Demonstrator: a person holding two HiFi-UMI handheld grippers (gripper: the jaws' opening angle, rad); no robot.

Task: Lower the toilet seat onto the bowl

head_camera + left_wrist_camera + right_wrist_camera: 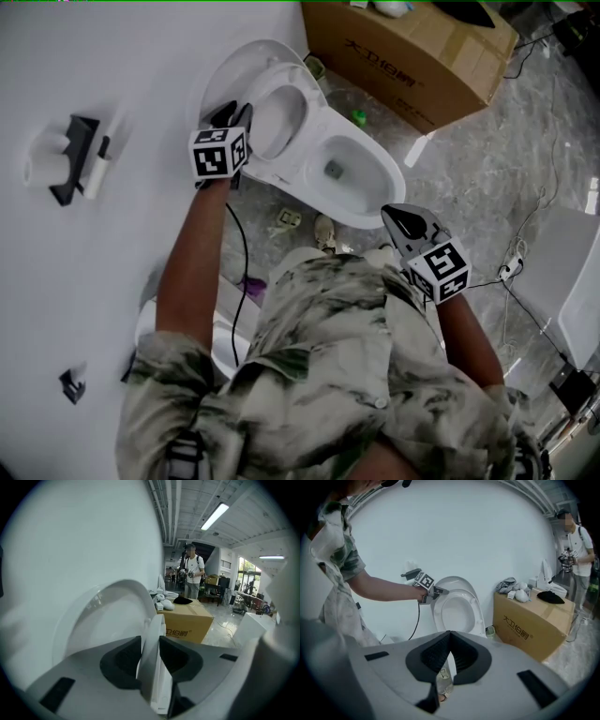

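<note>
Holds the seat (302,131) raised, tipped back close to the lid (234,66) and well clear of the bowl (386,169); not yet lowered. Clamps the seat's upper edge with the left gripper (242,112), reached out beside the white wall (112,84) on a bare forearm.

From the left gripper view: the seat (151,663), a thin white rim on edge between the dark fingers (123,660), one pad pressed to each side, and the lid (108,616) curving broadly just behind. From the right gripper view: the left gripper (440,591) at the top left of the seat (475,616), with the ring upright in front of the lid (457,581).

Carries the right gripper (389,214) nearer the body, on the bowl's right, pointing down toward the toilet and touching nothing. Shows its fingers (436,656) closed tip to tip, with nothing caught between them.

Trails a black cable (246,262) down from the left gripper, beside the bowl.

Beyond the toilet, on the grey marble floor (487,169): a cardboard box (412,56) with white bundles and a dark thing on top. Farther back in both gripper views: a person (191,571) in a white shirt, standing.
</note>
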